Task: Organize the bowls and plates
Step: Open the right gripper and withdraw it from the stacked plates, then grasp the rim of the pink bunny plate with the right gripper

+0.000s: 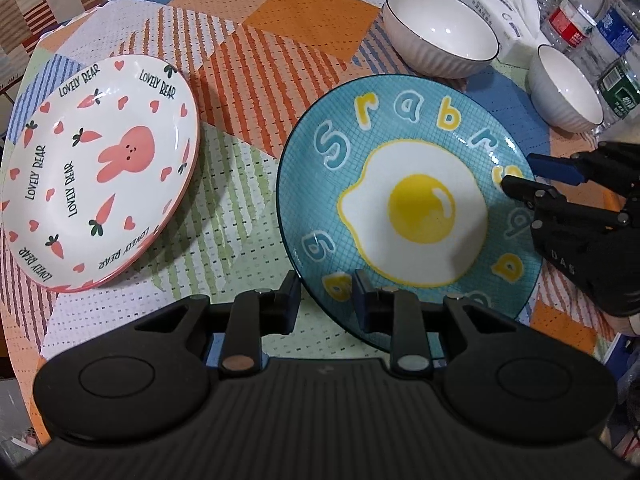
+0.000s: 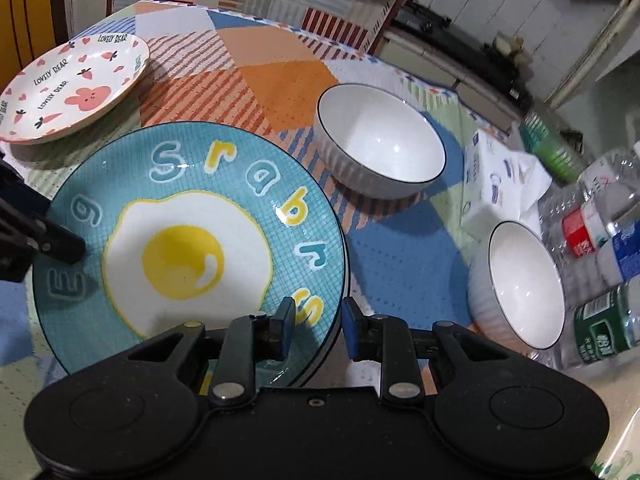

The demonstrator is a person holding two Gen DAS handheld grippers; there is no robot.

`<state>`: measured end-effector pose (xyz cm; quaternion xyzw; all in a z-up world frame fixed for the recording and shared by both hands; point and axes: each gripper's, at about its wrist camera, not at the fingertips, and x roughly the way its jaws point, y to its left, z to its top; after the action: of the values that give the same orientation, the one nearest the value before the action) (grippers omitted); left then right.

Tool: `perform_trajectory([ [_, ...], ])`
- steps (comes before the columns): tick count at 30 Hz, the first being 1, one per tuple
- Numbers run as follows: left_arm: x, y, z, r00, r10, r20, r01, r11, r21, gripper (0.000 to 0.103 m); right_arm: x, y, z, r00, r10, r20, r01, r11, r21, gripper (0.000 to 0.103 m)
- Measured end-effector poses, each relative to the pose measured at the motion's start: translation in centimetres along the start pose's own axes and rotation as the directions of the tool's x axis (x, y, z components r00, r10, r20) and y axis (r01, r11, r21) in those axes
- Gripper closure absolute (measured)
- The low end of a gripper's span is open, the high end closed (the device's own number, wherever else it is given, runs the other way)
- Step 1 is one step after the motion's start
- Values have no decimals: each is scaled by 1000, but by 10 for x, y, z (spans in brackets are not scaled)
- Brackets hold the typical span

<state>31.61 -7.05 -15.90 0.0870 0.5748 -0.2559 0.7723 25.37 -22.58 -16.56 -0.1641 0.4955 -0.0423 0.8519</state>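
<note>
A blue fried-egg plate (image 1: 408, 208) lies in the middle of the table; it also shows in the right wrist view (image 2: 188, 248). My left gripper (image 1: 326, 300) is open, its jaws astride the plate's near-left rim. My right gripper (image 2: 318, 328) is open, its jaws astride the plate's right rim; it shows at the right in the left wrist view (image 1: 528, 172). A white and pink bunny plate (image 1: 100, 168) lies to the left, and shows far left in the right wrist view (image 2: 76, 88). Two white ribbed bowls (image 1: 440, 32) (image 1: 566, 88) stand behind and right; they show in the right wrist view (image 2: 380, 140) (image 2: 520, 284).
A tissue pack (image 2: 500, 188) and several plastic bottles (image 2: 600, 232) crowd the right edge of the table. A patterned cloth (image 1: 248, 60) covers the table. A kitchen counter (image 2: 460, 40) stands beyond the far edge.
</note>
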Motion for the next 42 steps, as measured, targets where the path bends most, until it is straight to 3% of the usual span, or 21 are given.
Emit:
perform_trajectory([
  [3,-16,-2,-2,1000,26,-11,-26,999,30,77,-5,-9,-3,999,33,20,-34,997,75,74],
  [11,-76,0,-13,998,59,38,-63,994,91,77,-59,-17,-3,981,165,106,-171,984,49,74],
  [17,-122,-5,-25,985,119,123,-141,971,195,76,-109,-14,5,942,267,202,-277,960,23,73],
  [25,-152,19,-29,979,142,144,-164,974,155,72,-149,3,26,891,378,249,-362,926,-109,68],
  [27,-158,31,-29,975,168,144,-188,972,138,68,-156,7,35,875,407,264,-380,913,-150,60],
  [31,-167,61,-26,967,202,154,-212,976,53,46,-162,14,54,824,484,294,-432,873,-228,47],
  [34,-170,84,-25,960,215,179,-217,976,-9,36,-157,20,67,788,523,324,-462,851,-251,34],
  [36,-168,96,-25,958,216,191,-214,976,-31,32,-150,25,75,768,532,358,-462,846,-265,19],
  [38,-165,107,-25,950,226,215,-217,974,-65,25,-139,31,85,762,531,372,-458,847,-271,3],
  [40,-161,117,-25,939,246,240,-227,968,-103,17,-125,40,98,769,525,365,-449,850,-276,4],
  [42,-155,123,-24,928,273,253,-250,961,-119,16,-110,45,110,766,536,356,-466,844,-266,4],
])
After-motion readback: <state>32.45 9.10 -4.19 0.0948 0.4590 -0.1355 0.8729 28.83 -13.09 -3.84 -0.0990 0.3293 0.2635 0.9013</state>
